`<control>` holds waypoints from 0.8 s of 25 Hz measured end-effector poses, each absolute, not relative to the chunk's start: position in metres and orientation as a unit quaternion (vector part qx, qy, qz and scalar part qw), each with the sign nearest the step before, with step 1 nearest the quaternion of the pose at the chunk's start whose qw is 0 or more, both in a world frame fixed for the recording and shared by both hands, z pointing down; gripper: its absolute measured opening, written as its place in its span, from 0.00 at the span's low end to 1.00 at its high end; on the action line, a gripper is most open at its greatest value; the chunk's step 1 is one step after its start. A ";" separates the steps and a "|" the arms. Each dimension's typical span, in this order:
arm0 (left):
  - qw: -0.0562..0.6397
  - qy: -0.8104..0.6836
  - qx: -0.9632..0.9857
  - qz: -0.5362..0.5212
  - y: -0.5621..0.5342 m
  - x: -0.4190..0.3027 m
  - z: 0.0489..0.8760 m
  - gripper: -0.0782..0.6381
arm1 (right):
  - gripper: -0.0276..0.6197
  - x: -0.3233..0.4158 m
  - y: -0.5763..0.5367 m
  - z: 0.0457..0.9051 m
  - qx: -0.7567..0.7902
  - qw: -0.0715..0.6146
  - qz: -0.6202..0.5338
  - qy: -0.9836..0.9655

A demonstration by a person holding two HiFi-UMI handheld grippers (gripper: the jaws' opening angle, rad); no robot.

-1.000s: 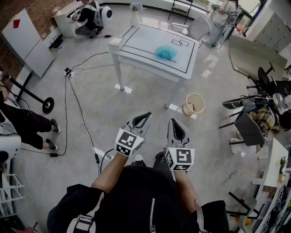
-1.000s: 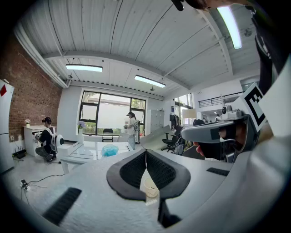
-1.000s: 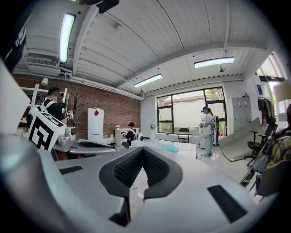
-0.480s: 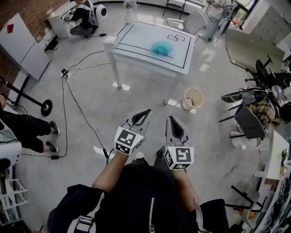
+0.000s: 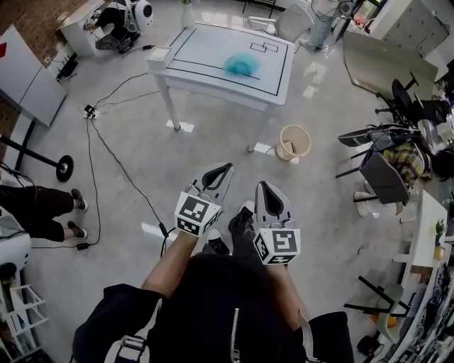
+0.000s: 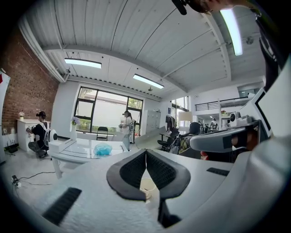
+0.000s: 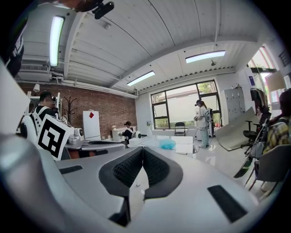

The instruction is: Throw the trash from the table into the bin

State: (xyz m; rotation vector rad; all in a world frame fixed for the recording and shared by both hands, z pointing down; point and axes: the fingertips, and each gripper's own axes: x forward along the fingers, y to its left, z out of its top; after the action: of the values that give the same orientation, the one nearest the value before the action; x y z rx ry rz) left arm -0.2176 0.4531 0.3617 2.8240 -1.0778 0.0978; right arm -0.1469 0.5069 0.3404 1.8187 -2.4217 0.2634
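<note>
A crumpled blue piece of trash (image 5: pixel 241 64) lies on the white table (image 5: pixel 206 74) far ahead, and it also shows in the left gripper view (image 6: pixel 103 149) and the right gripper view (image 7: pixel 167 144). A beige round bin (image 5: pixel 294 140) stands on the floor by the table's near right leg. My left gripper (image 5: pixel 223 171) and right gripper (image 5: pixel 263 187) are held side by side in front of my body, well short of the table. Both point towards it. The jaws of the left gripper (image 6: pixel 146 151) and of the right gripper (image 7: pixel 142 149) meet at the tips with nothing between them.
A black cable (image 5: pixel 120 159) runs over the floor at the left. A white box (image 5: pixel 159 55) sits on the table's left corner. Chairs and clutter (image 5: pixel 386 177) crowd the right side. A seated person's legs (image 5: pixel 39 205) are at the left, and another person (image 5: pixel 113 20) crouches at the far back.
The table and bin have slid slightly up and left in the head view. My shoes now show under the grippers. Both grippers stay shut and side by side.
</note>
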 end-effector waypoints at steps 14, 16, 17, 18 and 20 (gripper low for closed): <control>0.073 -0.363 0.928 0.049 0.408 -0.199 0.379 0.12 | 0.06 -0.136 0.456 0.363 0.576 0.043 0.130 -0.806; 0.075 -0.365 0.927 0.052 0.396 -0.198 0.380 0.12 | 0.06 -0.135 0.444 0.365 0.573 0.043 0.135 -0.807; 0.076 -0.366 0.926 0.053 0.390 -0.197 0.380 0.12 | 0.06 -0.134 0.437 0.365 0.572 0.043 0.136 -0.808; 0.076 -0.366 0.926 0.055 0.383 -0.196 0.381 0.12 | 0.06 -0.133 0.430 0.365 0.572 0.043 0.137 -0.808; 0.078 -0.368 0.925 0.058 0.368 -0.193 0.383 0.12 | 0.06 -0.130 0.415 0.365 0.572 0.043 0.137 -0.808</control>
State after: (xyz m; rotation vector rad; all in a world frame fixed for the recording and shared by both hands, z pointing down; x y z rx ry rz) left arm -0.1932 0.3684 0.3826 2.7689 -1.1003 0.1729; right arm -0.1301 0.4147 0.3655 1.7486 -2.4696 0.4192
